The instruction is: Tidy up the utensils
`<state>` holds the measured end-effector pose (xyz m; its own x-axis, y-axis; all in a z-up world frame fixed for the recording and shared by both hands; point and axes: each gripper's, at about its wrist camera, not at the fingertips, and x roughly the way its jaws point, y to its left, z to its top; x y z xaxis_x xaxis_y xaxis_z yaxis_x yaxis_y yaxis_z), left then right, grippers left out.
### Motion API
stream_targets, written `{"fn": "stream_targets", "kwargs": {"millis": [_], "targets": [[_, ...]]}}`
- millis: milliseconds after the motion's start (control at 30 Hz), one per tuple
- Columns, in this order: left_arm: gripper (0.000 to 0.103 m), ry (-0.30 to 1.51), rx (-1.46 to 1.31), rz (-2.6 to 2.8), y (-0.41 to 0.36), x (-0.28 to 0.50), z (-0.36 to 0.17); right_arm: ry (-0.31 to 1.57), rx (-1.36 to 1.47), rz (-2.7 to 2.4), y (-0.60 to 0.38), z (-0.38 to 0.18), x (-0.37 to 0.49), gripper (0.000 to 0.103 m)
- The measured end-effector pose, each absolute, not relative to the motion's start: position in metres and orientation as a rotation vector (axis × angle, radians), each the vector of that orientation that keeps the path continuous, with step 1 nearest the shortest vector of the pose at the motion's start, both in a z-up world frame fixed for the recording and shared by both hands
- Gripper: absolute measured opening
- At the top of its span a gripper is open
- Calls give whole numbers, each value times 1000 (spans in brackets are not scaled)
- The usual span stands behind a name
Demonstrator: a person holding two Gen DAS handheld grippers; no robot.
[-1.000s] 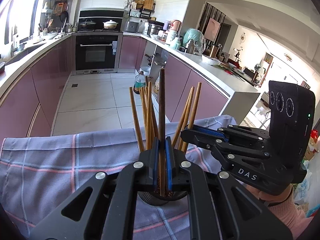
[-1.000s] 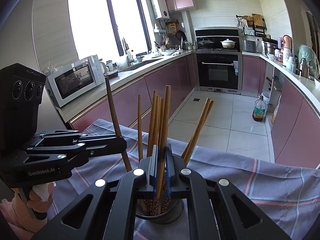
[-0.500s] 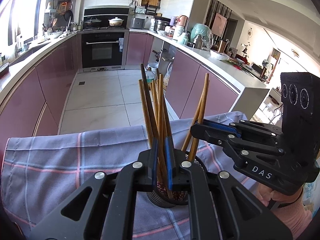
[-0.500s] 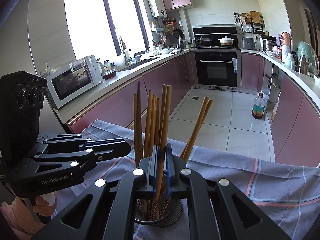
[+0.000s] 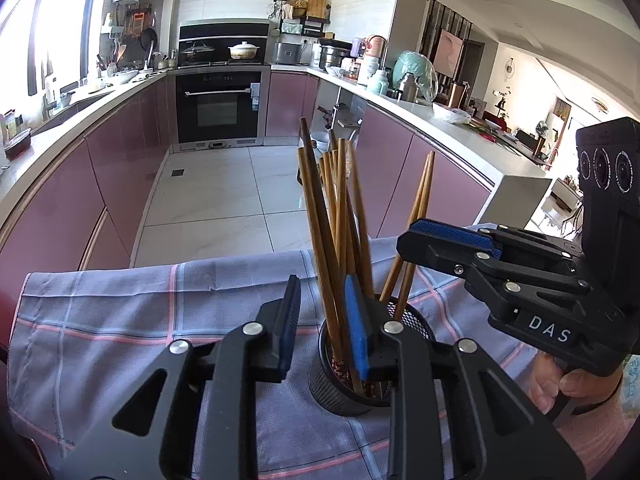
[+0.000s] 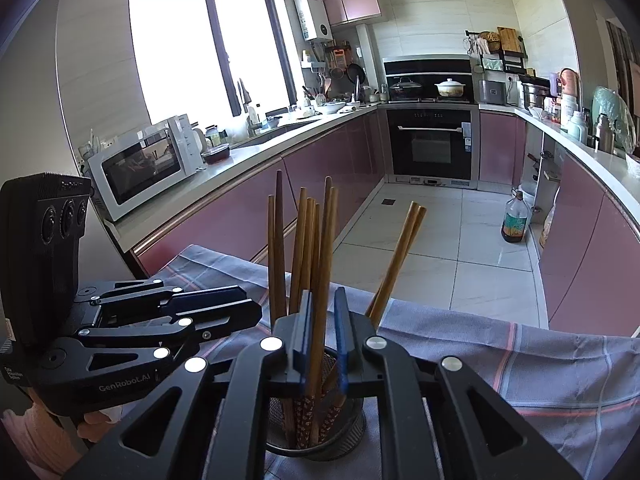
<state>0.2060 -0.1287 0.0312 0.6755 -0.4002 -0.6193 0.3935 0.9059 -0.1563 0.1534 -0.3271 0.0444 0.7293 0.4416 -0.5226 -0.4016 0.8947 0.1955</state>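
the chopsticks [image 5: 340, 220] stand all together in the black mesh holder [image 5: 344, 384], which sits on the checked cloth [image 5: 120, 320] just in front of both pairs of fingers. the left gripper [image 5: 322, 324] has its fingers spread apart; the dark chopstick [image 5: 316, 208] passes between them, close to the right pad, and nothing presses on it. the right gripper [image 6: 322, 340] has its fingers only a little apart, with one light chopstick [image 6: 324, 280] standing between them; it touches the left pad, but a gap shows at the other side, so i judge it is released. no chopstick lies on the cloth in these views, so the task looks almost finished; what is left is probably to draw both grippers back without tipping the holder
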Motion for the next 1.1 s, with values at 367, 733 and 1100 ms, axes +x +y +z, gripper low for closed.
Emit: {"fn": "stream_targets", "kwargs": {"millis": [367, 733, 1100], "targets": [[67, 618, -11, -379, -111, 184, 28, 539, 37, 469, -319, 50, 129, 47], [97, 473, 31, -218, -81, 131, 25, 442, -9, 398, -322, 44, 89, 91], [97, 394, 0, -67, -51, 77, 16, 371, -13, 350, -306, 22, 49, 96]]}}
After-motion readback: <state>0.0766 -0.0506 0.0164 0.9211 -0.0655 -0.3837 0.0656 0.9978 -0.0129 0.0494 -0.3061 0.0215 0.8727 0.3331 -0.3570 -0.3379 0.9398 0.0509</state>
